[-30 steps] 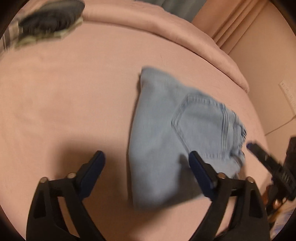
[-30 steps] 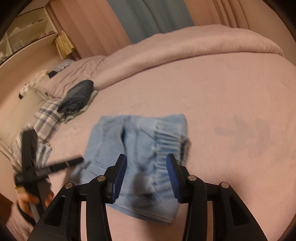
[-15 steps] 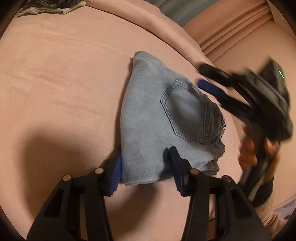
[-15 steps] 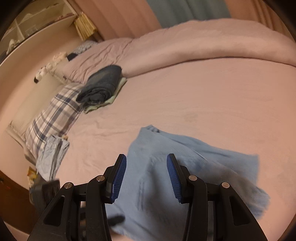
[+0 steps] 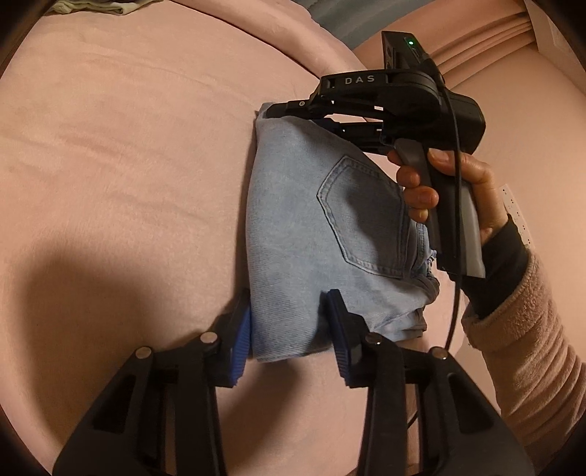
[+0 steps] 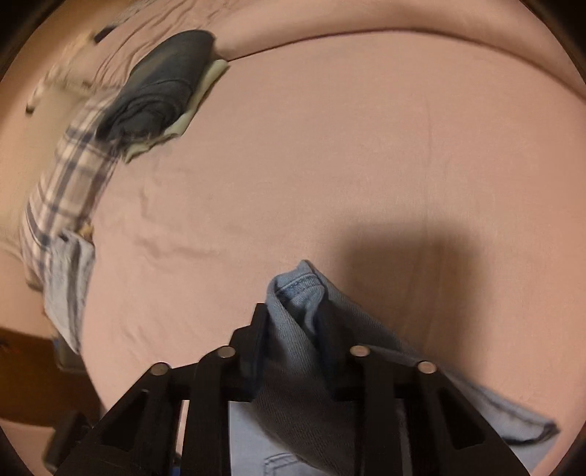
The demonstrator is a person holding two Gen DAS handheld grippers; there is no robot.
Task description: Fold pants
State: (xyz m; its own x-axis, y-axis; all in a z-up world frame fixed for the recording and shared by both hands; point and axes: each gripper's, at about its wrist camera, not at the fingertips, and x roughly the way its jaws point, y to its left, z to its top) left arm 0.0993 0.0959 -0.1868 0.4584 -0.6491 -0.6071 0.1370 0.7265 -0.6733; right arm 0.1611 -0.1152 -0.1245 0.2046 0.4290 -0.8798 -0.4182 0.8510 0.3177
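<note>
Light blue folded jeans (image 5: 322,234) lie on a pink bed, back pocket up. My left gripper (image 5: 289,340) straddles the near edge of the folded stack, jaws partly closed around the denim. My right gripper (image 5: 285,110), held by a hand, reaches over the far corner of the jeans. In the right wrist view the right gripper (image 6: 293,329) has a thick fold of the jeans (image 6: 293,351) bunched between its fingers.
A stack of dark folded clothes on a pale cloth (image 6: 161,91) lies at the far left of the bed. A plaid pillow (image 6: 69,183) and a light blue cloth (image 6: 66,285) sit at the left bed edge. A rolled pink duvet (image 5: 256,33) runs along the back.
My right gripper swung over from the right side and took hold of the far corner of the jeans. My left gripper narrowed and settled on the near edge of the jeans.
</note>
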